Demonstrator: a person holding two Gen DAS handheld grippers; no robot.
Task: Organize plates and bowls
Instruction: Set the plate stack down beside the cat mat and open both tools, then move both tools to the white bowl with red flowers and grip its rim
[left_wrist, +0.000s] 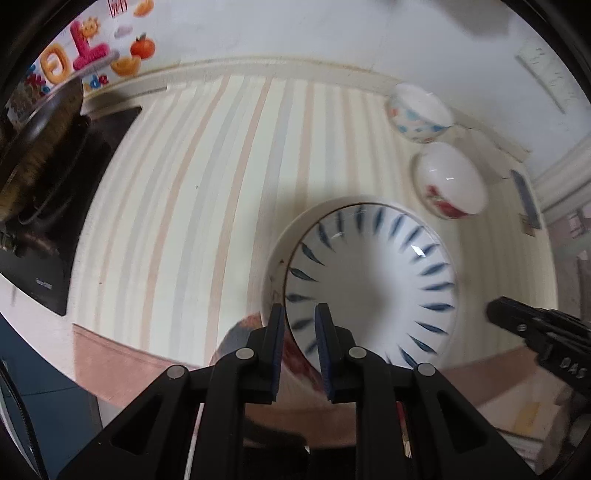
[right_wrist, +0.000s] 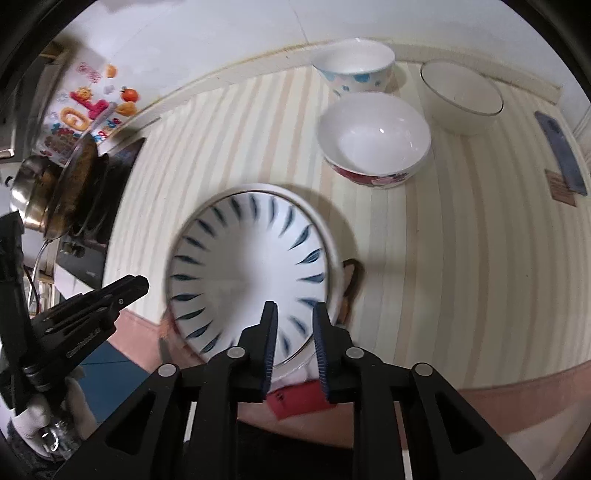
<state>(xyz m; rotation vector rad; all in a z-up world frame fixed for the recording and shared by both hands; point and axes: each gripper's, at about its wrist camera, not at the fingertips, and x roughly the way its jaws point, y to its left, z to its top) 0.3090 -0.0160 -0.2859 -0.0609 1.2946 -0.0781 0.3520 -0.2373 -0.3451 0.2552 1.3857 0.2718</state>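
A white plate with blue leaf marks (left_wrist: 369, 280) lies on the striped table, on top of other dishes with red pattern (left_wrist: 295, 365). My left gripper (left_wrist: 300, 328) straddles its near rim with a narrow gap; contact is unclear. The right wrist view shows the same plate (right_wrist: 251, 269), with my right gripper (right_wrist: 293, 328) over its near edge, fingers slightly apart. A red-flowered white bowl (right_wrist: 373, 140), a blue-patterned bowl (right_wrist: 356, 70) and a plain white bowl (right_wrist: 461, 96) stand behind. The red-flowered bowl (left_wrist: 448, 181) and the blue-patterned bowl (left_wrist: 417, 110) also show in the left view.
A stove with a pan (right_wrist: 66, 184) sits at the left. A colourful sticker (left_wrist: 74, 62) is on the wall. A dark phone (right_wrist: 561, 151) lies at the right of the table. The table's pink front edge (right_wrist: 517, 398) is near me.
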